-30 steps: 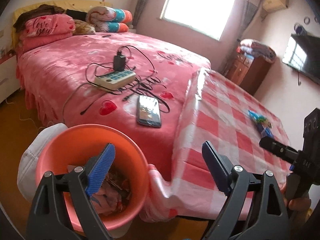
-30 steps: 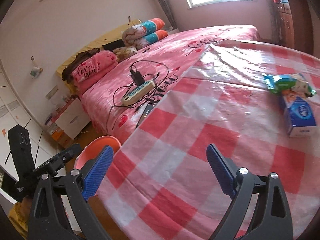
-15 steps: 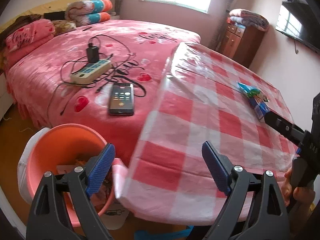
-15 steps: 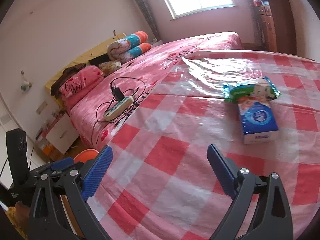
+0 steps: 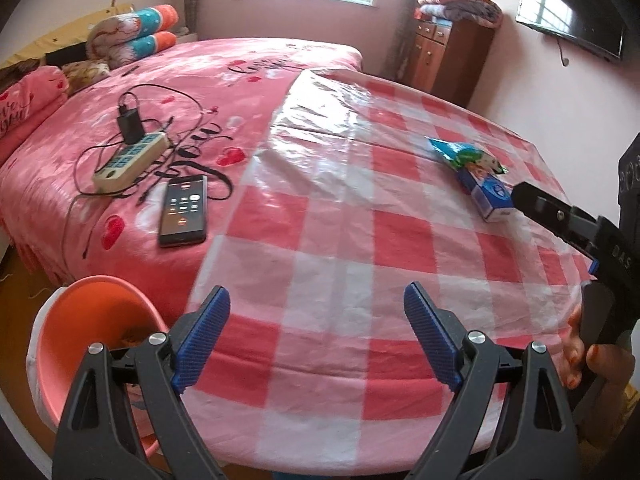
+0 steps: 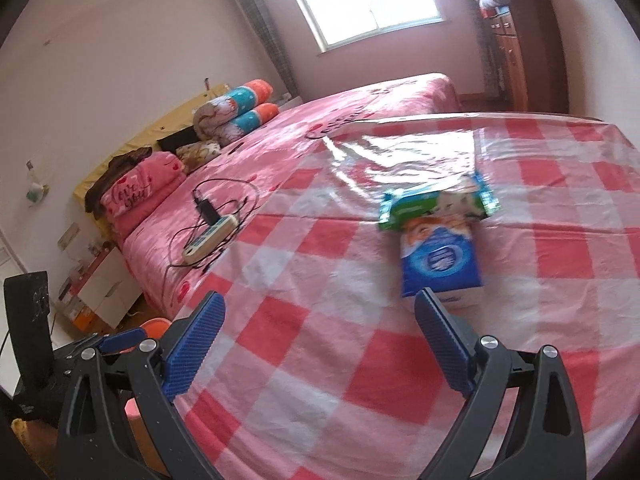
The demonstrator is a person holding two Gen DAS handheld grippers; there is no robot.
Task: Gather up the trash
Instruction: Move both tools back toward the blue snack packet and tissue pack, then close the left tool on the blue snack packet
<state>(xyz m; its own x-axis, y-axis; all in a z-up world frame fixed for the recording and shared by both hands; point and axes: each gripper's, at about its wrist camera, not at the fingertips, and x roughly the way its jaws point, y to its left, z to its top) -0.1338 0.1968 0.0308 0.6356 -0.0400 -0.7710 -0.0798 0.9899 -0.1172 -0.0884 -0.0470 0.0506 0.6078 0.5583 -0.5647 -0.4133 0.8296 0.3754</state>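
Jaws on both of your grippers stand wide apart with nothing between them: the left gripper hovers over the near edge of the table, the right gripper over the same checked cloth, nearer its right side.

Nearest risk is the cloth itself. It is a slick plastic sheet, creased and loose at the near edge, and a pad that drags on it could bunch it up and shift everything lying on it.

Beyond your right gripper lies the blue carton, its near end just ahead of the right-hand pad. Resting partly on its far end is the green wrapper. That overlap is your main trouble, as I judge it: close on the carton first and the wrapper may slide off toward the far edge; close on the wrapper alone and the thin film may crumple and slip free. The carton looks broad, so a grip across its width may only catch a corner and tip it.

Down at the near left corner stands the orange bin, low beside the bed. A carry across to it could clip the table edge, or drop short onto the phone and the power strip with its loose cables.
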